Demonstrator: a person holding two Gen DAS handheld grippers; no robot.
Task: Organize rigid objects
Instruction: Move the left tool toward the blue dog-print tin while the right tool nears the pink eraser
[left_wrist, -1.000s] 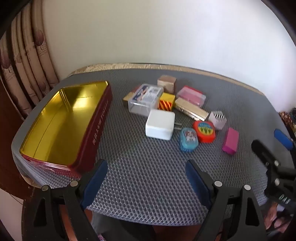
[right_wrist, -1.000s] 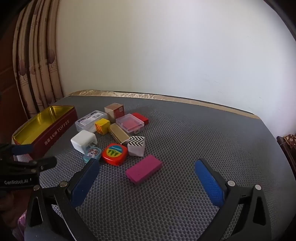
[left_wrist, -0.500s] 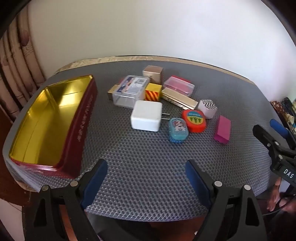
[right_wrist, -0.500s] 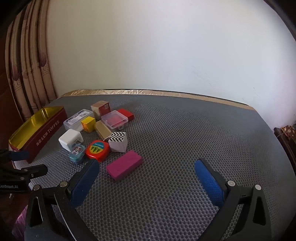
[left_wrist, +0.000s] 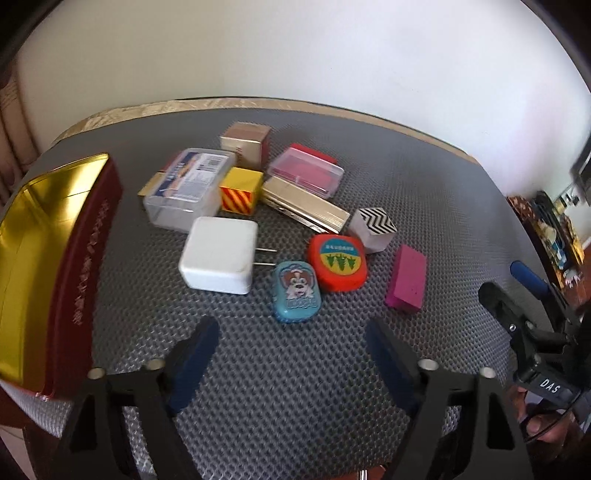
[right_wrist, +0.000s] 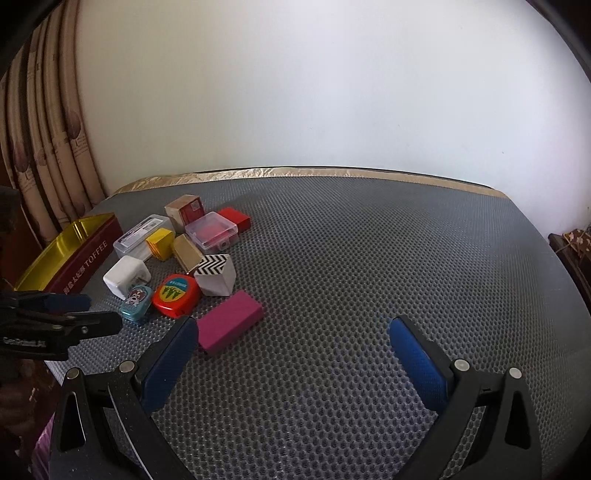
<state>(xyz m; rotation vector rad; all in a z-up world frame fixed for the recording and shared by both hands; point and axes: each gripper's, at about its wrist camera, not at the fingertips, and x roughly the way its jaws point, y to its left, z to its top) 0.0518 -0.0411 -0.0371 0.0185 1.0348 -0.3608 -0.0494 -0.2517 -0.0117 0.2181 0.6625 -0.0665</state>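
My left tongs (left_wrist: 290, 356): jaws just narrowing, nothing between them, hanging above bare counter (left_wrist: 258, 376). Blue tin (left_wrist: 296, 291): straight ahead, just beyond the tips, long axis running away from me. White charger (left_wrist: 218, 254): ahead-left, prongs toward the tin. My right tongs (right_wrist: 291, 354): wide apart, empty; magenta block (right_wrist: 229, 325) just beside the left pad. Gold-lined tin (left_wrist: 22, 266): far left, open.
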